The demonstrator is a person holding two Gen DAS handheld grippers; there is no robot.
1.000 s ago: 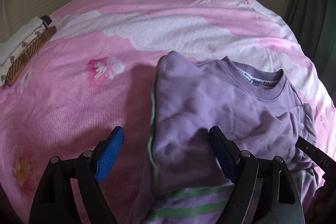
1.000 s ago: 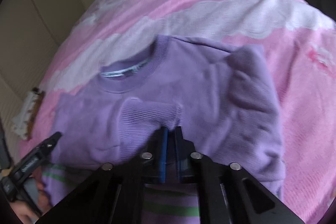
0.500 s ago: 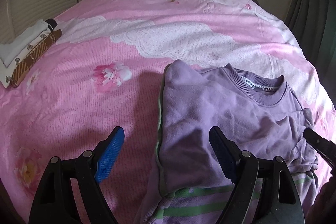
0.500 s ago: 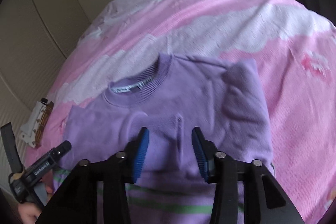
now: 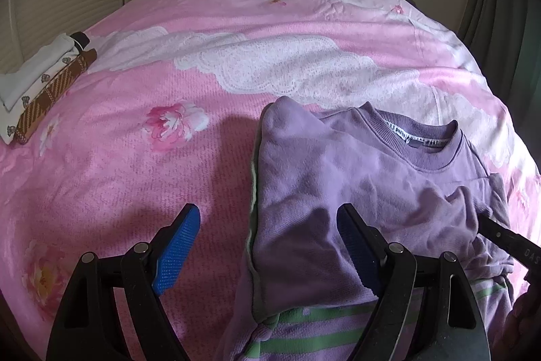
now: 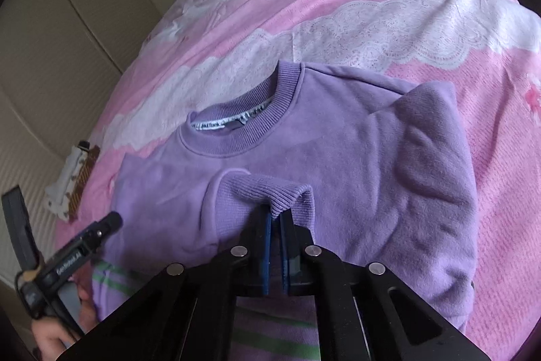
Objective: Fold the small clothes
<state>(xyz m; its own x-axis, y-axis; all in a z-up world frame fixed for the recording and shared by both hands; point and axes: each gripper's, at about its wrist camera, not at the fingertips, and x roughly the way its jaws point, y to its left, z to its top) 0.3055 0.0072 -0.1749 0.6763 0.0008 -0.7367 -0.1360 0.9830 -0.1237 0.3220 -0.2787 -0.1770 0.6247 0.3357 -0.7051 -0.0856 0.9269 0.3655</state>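
Note:
A lilac sweatshirt [image 5: 355, 178] lies collar-away on the pink bedspread, both sides folded inward, and its green-striped hem [image 5: 304, 327] is nearest me. My left gripper [image 5: 267, 219] hangs open over the shirt's left folded edge, one finger above the bedspread and the other above the cloth, holding nothing. In the right wrist view the sweatshirt [image 6: 338, 131] fills the middle. My right gripper [image 6: 275, 212] is shut on the ribbed sleeve cuff [image 6: 270, 188], which drapes over its fingertips. A right finger [image 5: 507, 239] shows at the left wrist view's right edge.
A folded white and brown-checked garment [image 5: 40, 83] lies at the far left of the bed, also seen in the right wrist view [image 6: 72, 185]. The flowered pink bedspread [image 5: 135, 175] stretches left and beyond the shirt. Pale cupboard doors stand behind, and a dark curtain hangs at the right.
The right gripper let go of the cuff, stood open over it half a second ago, and has shut on it again. The left gripper stayed open in the same spot.

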